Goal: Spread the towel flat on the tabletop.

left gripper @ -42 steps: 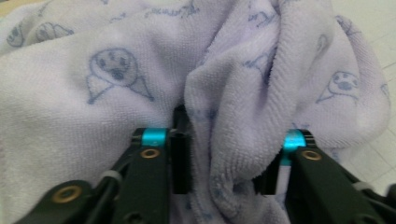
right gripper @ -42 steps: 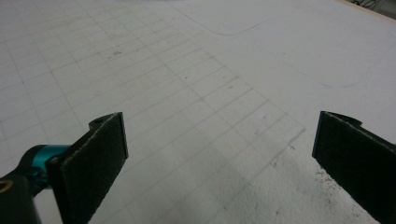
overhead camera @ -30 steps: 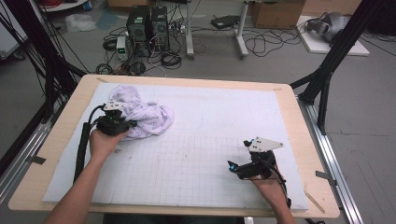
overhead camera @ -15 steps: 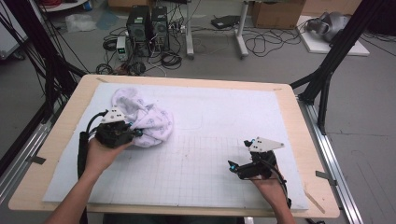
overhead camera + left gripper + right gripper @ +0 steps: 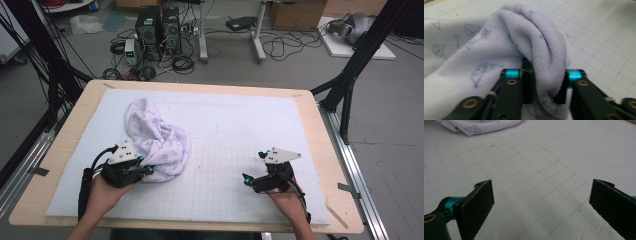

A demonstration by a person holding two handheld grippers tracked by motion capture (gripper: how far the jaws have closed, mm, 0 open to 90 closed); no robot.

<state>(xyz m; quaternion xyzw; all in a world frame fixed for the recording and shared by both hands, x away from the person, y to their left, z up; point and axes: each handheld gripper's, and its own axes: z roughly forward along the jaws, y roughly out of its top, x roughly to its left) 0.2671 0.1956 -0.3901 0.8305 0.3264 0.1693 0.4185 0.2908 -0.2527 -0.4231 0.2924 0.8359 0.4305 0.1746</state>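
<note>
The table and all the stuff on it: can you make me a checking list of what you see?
Surface: white gridded mat on a wooden table.
Job's things: crumpled white cloth with small blue prints, at the mat's left.
Clutter: nothing seen.
Grippers: left gripper has a fold of the cloth between its jaws, which have just been opening; right gripper open, holding nothing, over bare mat.
Cables: a black cable trails from the left gripper; more lie on the floor.
Surroundings: computer towers, a cardboard box, black frame legs.
</note>
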